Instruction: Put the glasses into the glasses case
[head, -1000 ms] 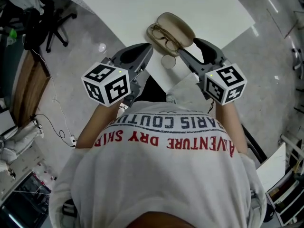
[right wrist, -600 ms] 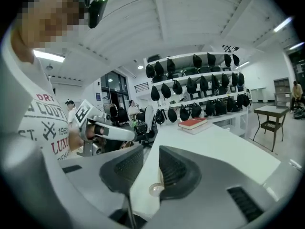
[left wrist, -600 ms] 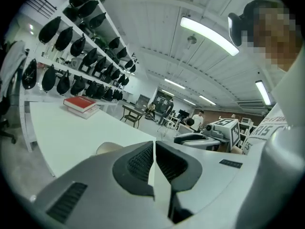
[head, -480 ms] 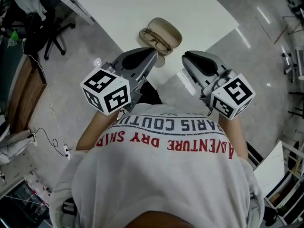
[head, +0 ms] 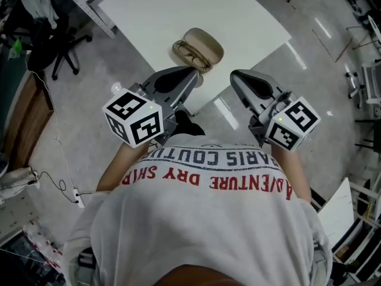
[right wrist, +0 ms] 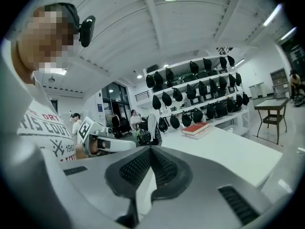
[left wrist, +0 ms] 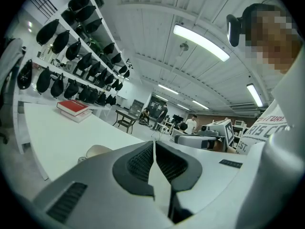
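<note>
Head view: glasses (head: pixel 191 53) lying inside open case (head: pixel 206 41) on table (head: pixel 155 16), ahead of both claws, long axis running upper-left to lower-right; left claw (head: pixel 193 72) sitting nearer than right claw (head: pixel 233 75).
Left gripper view: jaws pressing together, gripping nothing.
Right gripper view: jaws meeting too, empty.
</note>
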Demonstrator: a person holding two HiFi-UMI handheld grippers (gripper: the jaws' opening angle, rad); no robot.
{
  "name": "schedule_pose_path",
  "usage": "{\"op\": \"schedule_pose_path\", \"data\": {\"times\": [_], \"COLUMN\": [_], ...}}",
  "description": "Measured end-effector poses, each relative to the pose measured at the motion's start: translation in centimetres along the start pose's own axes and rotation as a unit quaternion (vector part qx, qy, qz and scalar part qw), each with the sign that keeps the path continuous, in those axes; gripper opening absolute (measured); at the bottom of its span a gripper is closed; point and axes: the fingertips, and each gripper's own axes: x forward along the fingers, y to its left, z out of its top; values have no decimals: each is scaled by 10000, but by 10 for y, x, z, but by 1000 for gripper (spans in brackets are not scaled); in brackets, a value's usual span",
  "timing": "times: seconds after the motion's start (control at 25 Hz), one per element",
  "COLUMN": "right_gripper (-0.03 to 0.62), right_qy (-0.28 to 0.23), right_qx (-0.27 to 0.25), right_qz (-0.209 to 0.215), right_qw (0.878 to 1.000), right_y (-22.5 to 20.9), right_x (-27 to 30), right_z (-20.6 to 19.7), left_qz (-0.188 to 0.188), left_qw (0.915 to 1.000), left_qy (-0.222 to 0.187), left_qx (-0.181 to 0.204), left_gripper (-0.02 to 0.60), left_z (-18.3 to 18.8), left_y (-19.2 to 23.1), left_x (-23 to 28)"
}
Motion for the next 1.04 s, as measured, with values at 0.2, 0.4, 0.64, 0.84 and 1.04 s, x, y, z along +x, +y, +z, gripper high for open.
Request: {"op": "schedule_pose_path", "data": {"times": [0.2, 0.4, 0.64, 0.84, 1.04], "right_gripper": [23, 23, 23, 23, 23], "right_qy": [-105, -85, 12, 68, 101], "right_qx": [136, 34, -120, -73, -74], "right_qz": [-92, -168, -274, -274, -308], "right_qw": [9998, 9998, 9996, 9996, 9994], "right_y": [-3, -6, -10, -16, -23], "right_x": [-5, -2, 4, 11, 16], "right_z": [4, 5, 3, -2, -4], "left_qz": [-25, 25, 59, 71, 94], "left_qw": [9999, 10000, 10000, 9999, 9998], "left_qy": [-79, -60, -1, 97, 150], "left_qx": [57, 28, -6, -53, -89], "left_gripper": [37, 37, 37, 37, 37], "left_z": [4, 4, 4, 0, -1], "left_y": [-4, -1, 7, 16, 25], "left_x": [0, -1, 1, 6, 13]}}
